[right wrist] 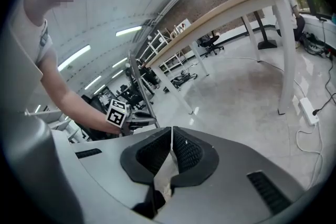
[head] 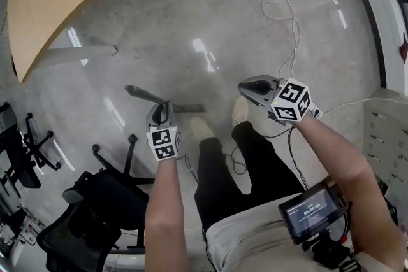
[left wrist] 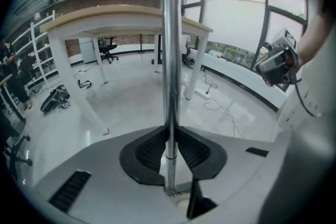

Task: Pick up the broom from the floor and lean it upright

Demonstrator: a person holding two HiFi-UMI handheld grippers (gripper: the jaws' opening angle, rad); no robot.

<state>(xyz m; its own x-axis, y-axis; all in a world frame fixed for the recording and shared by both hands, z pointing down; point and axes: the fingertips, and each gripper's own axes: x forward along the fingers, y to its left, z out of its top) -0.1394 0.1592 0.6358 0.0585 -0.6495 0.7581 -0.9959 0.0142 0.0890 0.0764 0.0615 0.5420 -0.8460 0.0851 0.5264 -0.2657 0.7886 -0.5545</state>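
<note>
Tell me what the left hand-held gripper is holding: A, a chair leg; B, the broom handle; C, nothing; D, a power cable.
B: in the left gripper view, the left hand-held gripper has its pads pressed on the broom handle, a silver pole running up between them.

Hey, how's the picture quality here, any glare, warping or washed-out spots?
Head view: bright streaks of glare on the glossy floor. Left gripper view: strong fisheye with dark corners, the window is washed out, the broom handle looks sharp. Right gripper view: the straight table edge bows into a curve.
</note>
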